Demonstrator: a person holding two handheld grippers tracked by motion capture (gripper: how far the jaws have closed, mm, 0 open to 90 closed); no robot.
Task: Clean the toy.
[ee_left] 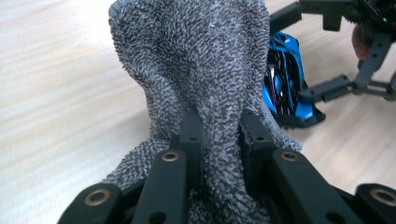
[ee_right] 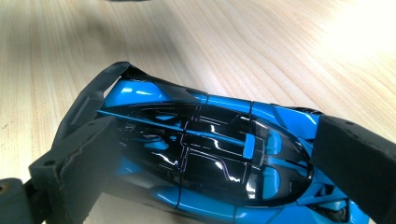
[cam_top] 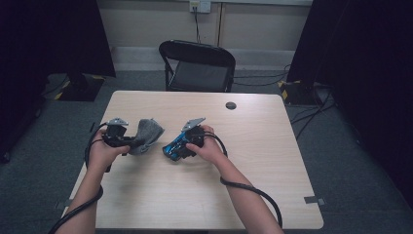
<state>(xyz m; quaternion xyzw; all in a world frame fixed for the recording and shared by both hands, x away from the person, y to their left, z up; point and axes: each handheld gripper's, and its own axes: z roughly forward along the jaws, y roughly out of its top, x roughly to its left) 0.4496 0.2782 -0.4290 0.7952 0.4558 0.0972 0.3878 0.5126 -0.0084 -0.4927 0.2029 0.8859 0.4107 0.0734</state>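
On the wooden table (cam_top: 253, 161), the left gripper (cam_top: 132, 142) pinches a grey cloth (ee_left: 201, 70) beside the blue toy car (ee_right: 210, 158); the right gripper view shows the right gripper (cam_top: 171, 150) clamping the car's sides.

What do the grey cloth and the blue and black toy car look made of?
Grey looped cloth: looks like terry or microfibre towelling, matt; nubby pile, soft folds. Blue and black toy car: probably hard plastic, possibly painted metal; glossy, with sharp light reflections on its shell.

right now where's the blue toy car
In the high view the blue toy car sits near the table's middle, clamped in the right gripper, just right of the grey towel that the left gripper holds.
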